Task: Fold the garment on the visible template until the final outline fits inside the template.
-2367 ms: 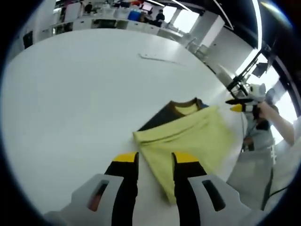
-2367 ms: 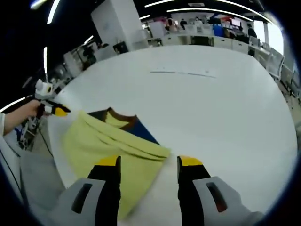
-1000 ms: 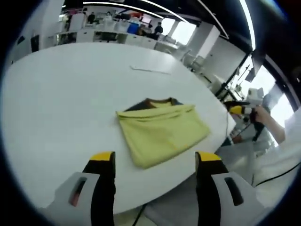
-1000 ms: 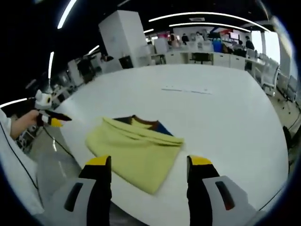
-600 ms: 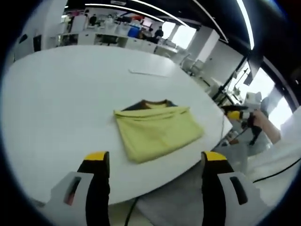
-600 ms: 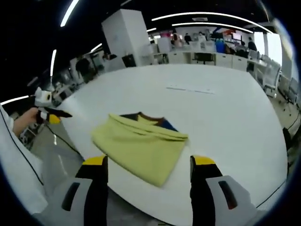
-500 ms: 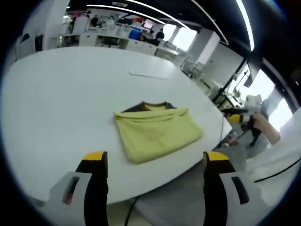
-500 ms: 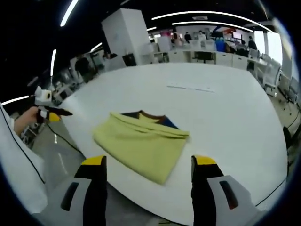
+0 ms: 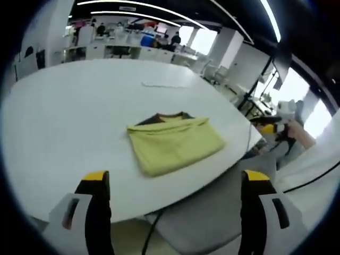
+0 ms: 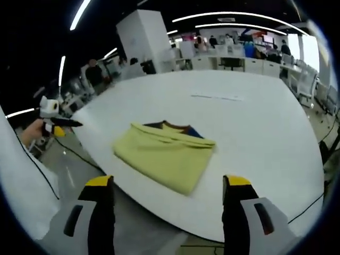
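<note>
The yellow garment (image 9: 174, 144) lies folded into a compact, roughly rectangular packet on the white table (image 9: 64, 106), with its dark collar (image 9: 162, 117) peeking out at the far side. It sits near the table's near edge, flat and held by nothing. That suggests the folding is judged finished, or close to it, and the tools have been pulled clear so the outline can be checked.

No template outline can be made out under or around the packet in either view, so whether the outline fits inside it cannot be told from here.

The left gripper (image 9: 175, 183) is off the table, below and in front of its near edge, its 2 fingers (image 9: 96, 183) spread wide and holding nothing. The right gripper (image 10: 164, 188) hangs likewise, its fingers (image 10: 99, 187) wide apart and empty, well away from the cloth. In the right gripper view the left gripper (image 10: 53, 125) shows far to the side, in a hand (image 10: 32, 133).

Room is generous: the table is broad and bare beyond the garment, apart from a thin pale strip (image 10: 218, 97) lying far off. The tight margin is the near edge; my guess is that any further tug toward the person could slide a corner over it.
</note>
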